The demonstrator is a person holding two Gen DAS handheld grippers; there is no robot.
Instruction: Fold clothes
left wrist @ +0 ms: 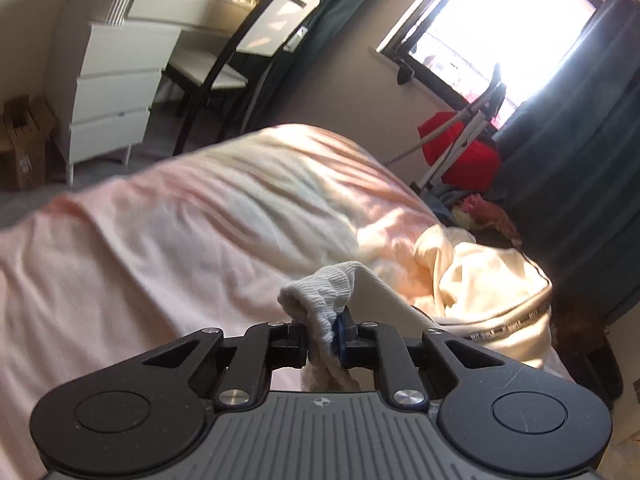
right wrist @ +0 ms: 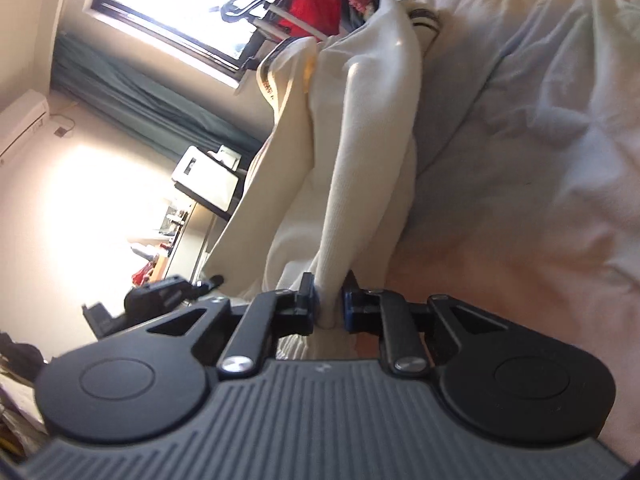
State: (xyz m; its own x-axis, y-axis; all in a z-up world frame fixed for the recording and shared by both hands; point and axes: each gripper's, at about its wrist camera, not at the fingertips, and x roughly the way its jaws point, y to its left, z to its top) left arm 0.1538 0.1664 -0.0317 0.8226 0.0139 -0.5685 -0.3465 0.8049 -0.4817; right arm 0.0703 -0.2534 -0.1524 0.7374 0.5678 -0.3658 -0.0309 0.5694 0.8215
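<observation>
Cream knit garment (right wrist: 360,128), perhaps a sweater though blur hides its shape, hangs stretched above the pink bedsheet (left wrist: 140,248). The left tool (left wrist: 323,340) is clamped on a ribbed cuff (left wrist: 320,288); the right tool (right wrist: 329,304) is pinched tight on another gathered edge.

My left gripper (left wrist: 323,339) is black: two round side discs, angled link arms with silver screws, blue pads (left wrist: 340,334), a ribbed grey base bearing a small emblem. My right gripper (right wrist: 330,306) looks identical, blue pads (right wrist: 313,300) included.
</observation>
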